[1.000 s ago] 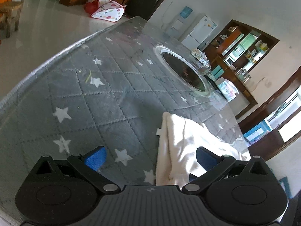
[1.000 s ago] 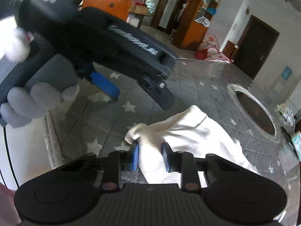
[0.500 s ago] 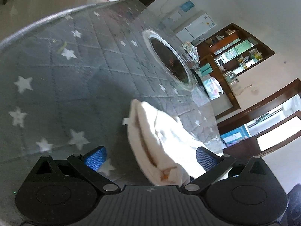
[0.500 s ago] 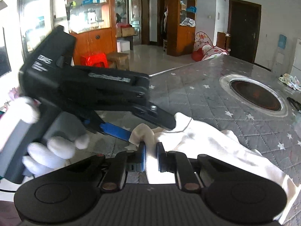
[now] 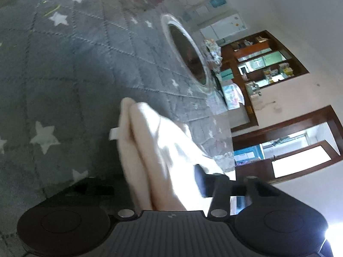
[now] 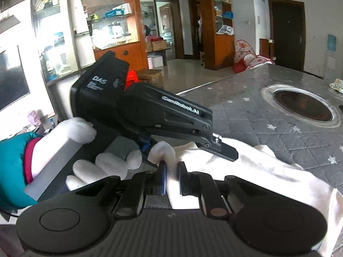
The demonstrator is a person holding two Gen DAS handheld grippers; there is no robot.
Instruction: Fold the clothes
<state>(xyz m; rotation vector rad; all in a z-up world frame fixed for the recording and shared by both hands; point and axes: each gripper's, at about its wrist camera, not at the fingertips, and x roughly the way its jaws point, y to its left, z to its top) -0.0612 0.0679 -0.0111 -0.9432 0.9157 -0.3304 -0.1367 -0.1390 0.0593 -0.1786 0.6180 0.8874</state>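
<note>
Cloth (image 6: 246, 171) bunched on table (image 6: 257, 115); right tongs (image 6: 171, 177) clamped on it, left tongs (image 5: 163, 184) just closing around it.

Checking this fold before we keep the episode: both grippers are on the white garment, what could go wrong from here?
1. The right gripper pinches only a small bunched corner of the white garment; a pull could slip it free.
2. The left gripper has just been closing on thick stacked layers, so it may catch only some.
3. The two grippers sit very close together; they could collide.
</note>
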